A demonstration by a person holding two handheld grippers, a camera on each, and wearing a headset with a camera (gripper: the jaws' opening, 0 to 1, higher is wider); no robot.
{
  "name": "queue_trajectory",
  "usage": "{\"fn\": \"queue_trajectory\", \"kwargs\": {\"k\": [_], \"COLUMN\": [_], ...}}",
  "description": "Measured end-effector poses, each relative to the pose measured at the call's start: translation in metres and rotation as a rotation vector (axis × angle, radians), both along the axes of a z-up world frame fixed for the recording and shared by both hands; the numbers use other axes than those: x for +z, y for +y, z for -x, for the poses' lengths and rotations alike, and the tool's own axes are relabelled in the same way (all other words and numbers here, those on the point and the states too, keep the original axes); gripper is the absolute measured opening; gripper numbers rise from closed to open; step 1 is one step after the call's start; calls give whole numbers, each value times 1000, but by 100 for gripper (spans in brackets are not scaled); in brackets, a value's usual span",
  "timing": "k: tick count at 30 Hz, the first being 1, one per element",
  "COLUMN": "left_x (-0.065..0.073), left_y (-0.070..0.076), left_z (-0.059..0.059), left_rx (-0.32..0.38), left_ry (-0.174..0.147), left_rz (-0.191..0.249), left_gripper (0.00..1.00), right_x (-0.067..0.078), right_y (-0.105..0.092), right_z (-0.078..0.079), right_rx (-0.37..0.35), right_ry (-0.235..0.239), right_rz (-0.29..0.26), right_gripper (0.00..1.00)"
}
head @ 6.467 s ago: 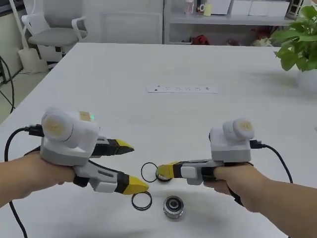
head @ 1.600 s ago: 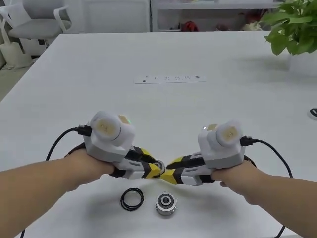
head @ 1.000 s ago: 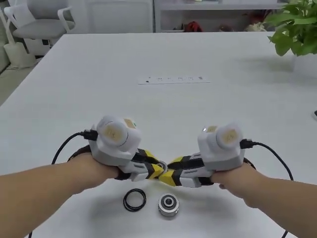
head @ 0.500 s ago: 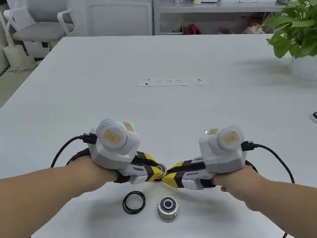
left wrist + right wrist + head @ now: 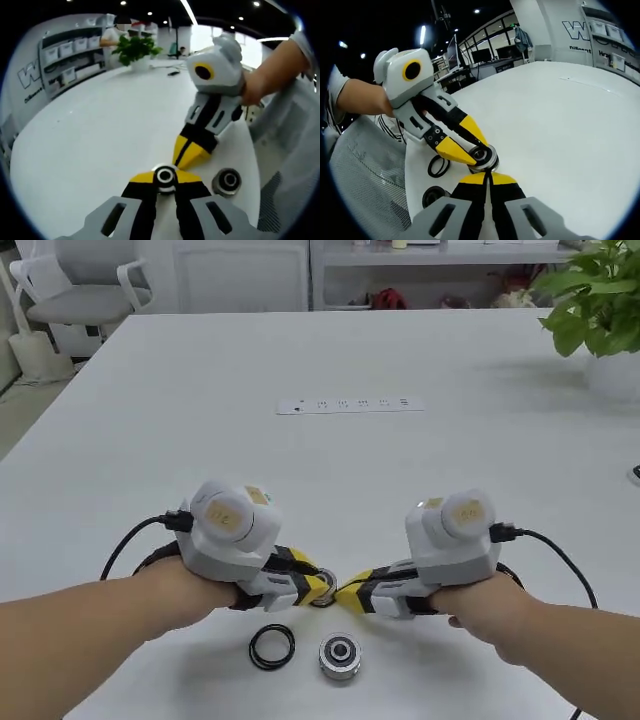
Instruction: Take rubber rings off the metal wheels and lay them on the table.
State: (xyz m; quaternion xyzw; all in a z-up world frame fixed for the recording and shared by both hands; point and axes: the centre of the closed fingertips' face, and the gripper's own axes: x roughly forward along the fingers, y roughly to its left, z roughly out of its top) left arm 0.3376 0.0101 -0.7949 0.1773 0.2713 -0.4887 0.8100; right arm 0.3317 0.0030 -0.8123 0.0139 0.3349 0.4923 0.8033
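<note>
Left gripper view: wheel (image 5: 165, 174) in gripper (image 5: 166, 179)

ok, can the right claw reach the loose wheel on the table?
Probably yes: the loose wheel lies bare near the right claw, nothing over it. But that claw is shut at the held wheel in the left claw.

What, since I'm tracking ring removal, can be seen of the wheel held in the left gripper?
The wheel is small, round and silvery, like a bearing, with a dark ring around a pale hub. It is clamped between the yellow tips of the left gripper, its flat face towards that gripper's camera. The shut tips of the right gripper meet its edge. Whether its rim is bare metal is unclear.
</note>
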Motion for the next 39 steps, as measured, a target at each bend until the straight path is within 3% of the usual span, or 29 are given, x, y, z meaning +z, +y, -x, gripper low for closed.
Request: {"fn": "queue_trajectory", "kwargs": {"k": [7, 10, 13, 24, 39], "left_x": [1, 1, 1, 0, 0], "left_y": [0, 1, 2, 2, 3], "left_z": [1, 1, 2, 2, 2], "left_rx": [7, 5, 4, 22, 38], "left_ry": [-7, -14, -13, -13, -11], "left_rz": [-5, -12, -12, -25, -32], "left_gripper": [13, 13, 13, 12, 12], "right_x": [1, 4, 12, 17, 21], "right_y": [-2, -5, -6, -1, 4], "right_z": [-3, -6, -12, -11, -7], "right_rx": [-44, -107, -155, -150, -126], "right_ry": [38, 97, 121, 96, 111], "right_rz": [-29, -82, -143, -141, -155], "right_gripper": [0, 0, 0, 0, 0]}}
